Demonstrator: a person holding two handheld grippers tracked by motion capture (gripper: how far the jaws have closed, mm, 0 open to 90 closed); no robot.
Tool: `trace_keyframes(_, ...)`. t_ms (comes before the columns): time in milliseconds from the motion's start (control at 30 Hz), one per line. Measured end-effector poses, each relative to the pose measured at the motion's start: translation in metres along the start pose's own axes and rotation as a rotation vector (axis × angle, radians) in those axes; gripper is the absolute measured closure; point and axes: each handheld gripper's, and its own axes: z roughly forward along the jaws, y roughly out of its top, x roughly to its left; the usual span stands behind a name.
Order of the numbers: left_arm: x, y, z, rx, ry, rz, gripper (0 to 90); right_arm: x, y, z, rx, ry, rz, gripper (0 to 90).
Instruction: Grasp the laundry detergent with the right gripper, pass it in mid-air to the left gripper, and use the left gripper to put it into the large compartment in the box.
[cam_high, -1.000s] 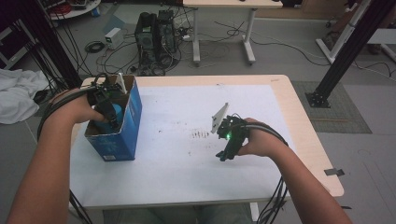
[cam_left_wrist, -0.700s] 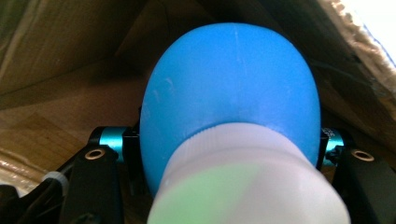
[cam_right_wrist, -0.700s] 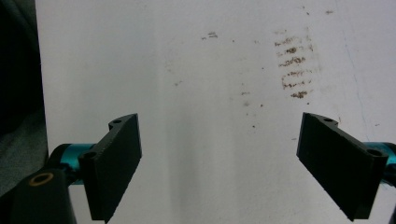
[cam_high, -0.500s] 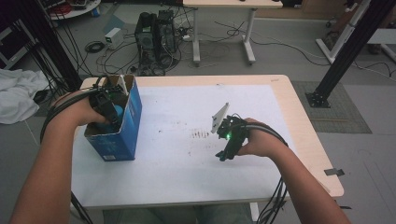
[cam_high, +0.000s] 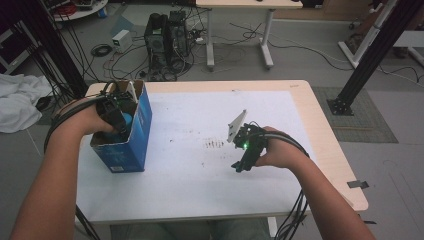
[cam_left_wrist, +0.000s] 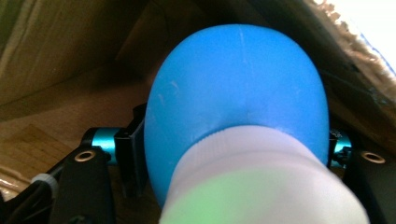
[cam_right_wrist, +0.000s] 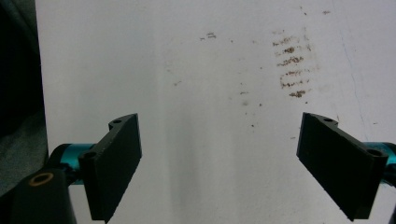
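High view, from the left: the left gripper (cam_high: 118, 119) reaches down into the blue carton (cam_high: 134, 142), its jaws pinching a blue-and-white rounded object (cam_left_wrist: 238, 107). It looks smooth, light and likely slippery, best held at its widest girth. Over right, the right gripper (cam_high: 243, 162) rests with jaws spread, empty, above the stained white table (cam_high: 190, 170).

Between the left gripper's (cam_left_wrist: 233, 154) jaws sits a smooth, matt blue bulb (cam_left_wrist: 238, 88) with a ribbed white collar (cam_left_wrist: 261, 177), plastic or rubber by its look. Around it the box (cam_high: 142, 125) shows raw brown cardboard inside and glossy blue print outside. Under the right gripper (cam_right_wrist: 219, 154), with its matt black jaws, the white table sheet (cam_right_wrist: 210, 70) looks matt and brown-smudged.
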Motion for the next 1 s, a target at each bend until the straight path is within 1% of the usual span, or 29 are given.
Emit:
trace_keyframes(33, 0.000, 0.000, 0.000, 0.001, 0.009, -0.001, 33.7, 0.000, 0.000, 0.000, 0.001, 0.003, -0.004, 13.2)
trace_keyframes(67, 0.000, 0.000, 0.000, 0.000, 0.002, -0.002, 33.6, 0.000, -0.001, 0.000, -0.001, 0.001, -0.001, 13.2)
trace_keyframes(100, 0.000, 0.000, -0.001, 0.007, 0.011, 0.002, 33.1, -0.001, -0.001, 0.000, -0.001, 0.004, -0.005, 13.2)
trace_keyframes(167, -0.001, 0.000, -0.001, 0.012, 0.002, -0.001, 30.8, 0.000, -0.002, 0.000, -0.003, 0.001, 0.004, 13.2)
trace_keyframes(200, 0.000, 0.001, -0.002, 0.021, 0.005, 0.011, 30.8, -0.001, -0.003, 0.000, -0.003, 0.004, -0.001, 13.2)
trace_keyframes(233, -0.001, 0.001, -0.002, 0.019, 0.005, 0.011, 30.8, -0.001, -0.003, -0.001, -0.004, 0.002, 0.002, 13.2)
trace_keyframes(267, 0.000, 0.001, -0.004, 0.025, 0.014, 0.019, 30.8, -0.001, -0.003, -0.001, -0.004, 0.002, 0.002, 13.2)
trace_keyframes(300, -0.001, 0.001, -0.003, 0.019, 0.021, 0.014, 30.7, -0.001, -0.003, -0.001, -0.006, 0.003, 0.006, 13.2)
trace_keyframes(367, 0.000, 0.001, -0.004, 0.022, 0.013, 0.020, 28.9, 0.000, -0.003, -0.001, -0.004, 0.004, 0.007, 13.2)
trace_keyframes(400, -0.001, 0.001, -0.005, 0.019, 0.007, 0.016, 28.9, 0.000, -0.003, -0.001, -0.003, 0.005, 0.007, 13.2)
trace_keyframes(433, -0.002, 0.001, -0.005, 0.004, 0.004, 0.007, 28.9, -0.001, -0.003, -0.001, -0.002, 0.005, 0.007, 13.2)
trace_keyframes(467, -0.002, 0.001, -0.005, 0.004, 0.004, 0.007, 28.9, -0.001, -0.003, -0.001, -0.002, 0.005, 0.007, 13.2)
trace_keyframes(500, -0.001, 0.001, -0.007, 0.012, 0.007, 0.017, 28.9, -0.001, -0.003, 0.000, -0.003, 0.005, 0.004, 13.2)
trace_keyframes(533, -0.002, 0.000, -0.007, -0.001, 0.006, 0.005, 28.9, -0.001, -0.003, 0.000, -0.005, 0.006, 0.005, 13.2)
trace_keyframes(567, -0.001, 0.000, -0.009, 0.013, 0.006, 0.029, 28.9, -0.001, -0.003, 0.000, -0.004, 0.005, 0.005, 13.2)
trace_keyframes(600, -0.001, 0.000, -0.009, 0.013, 0.006, 0.029, 28.9, -0.001, -0.003, 0.000, -0.004, 0.005, 0.005, 13.2)
trace_keyframes(633, -0.002, -0.001, -0.010, 0.000, -0.002, 0.012, 28.9, -0.001, -0.003, -0.001, -0.005, 0.007, 0.006, 13.2)
trace_keyframes(667, -0.002, -0.001, -0.010, 0.000, -0.002, 0.012, 28.9, -0.001, -0.003, -0.001, -0.005, 0.007, 0.006, 13.2)
trace_keyframes(700, -0.003, -0.001, -0.011, 0.003, 0.010, 0.016, 28.8, -0.001, -0.003, -0.001, -0.004, 0.009, 0.008, 13.2)
trace_keyframes(733, -0.002, -0.002, -0.012, 0.017, 0.003, 0.031, 26.5, -0.001, -0.003, -0.001, -0.005, 0.005, 0.009, 13.2)
trace_keyframes(767, -0.004, -0.002, -0.012, 0.010, 0.017, 0.024, 25.5, -0.001, -0.003, -0.001, -0.002, 0.008, 0.007, 13.2)
trace_keyframes(833, -0.004, -0.002, -0.013, 0.011, 0.009, 0.024, 25.5, -0.002, -0.003, -0.001, -0.002, 0.008, 0.004, 13.2)
trace_keyframes(867, -0.004, -0.002, -0.014, 0.009, 0.014, 0.023, 25.5, -0.002, -0.003, -0.002, -0.002, 0.007, 0.005, 13.2)
trace_keyframes(900, -0.003, -0.002, -0.017, 0.018, 0.021, 0.041, 25.5, -0.002, -0.003, -0.002, 0.000, 0.009, 0.004, 13.2)
trace_keyframes(933, -0.003, -0.002, -0.017, 0.018, 0.021, 0.041, 25.5, -0.002, -0.003, -0.002, 0.000, 0.009, 0.004, 13.2)
trace_keyframes(967, -0.003, -0.002, -0.017, 0.014, 0.005, 0.031, 25.5, -0.002, -0.003, -0.003, 0.001, 0.007, 0.005, 13.2)
trace_keyframes(1000, -0.003, -0.002, -0.017, 0.014, 0.005, 0.031, 25.5, -0.002, -0.003, -0.003, 0.001, 0.007, 0.005, 13.2)
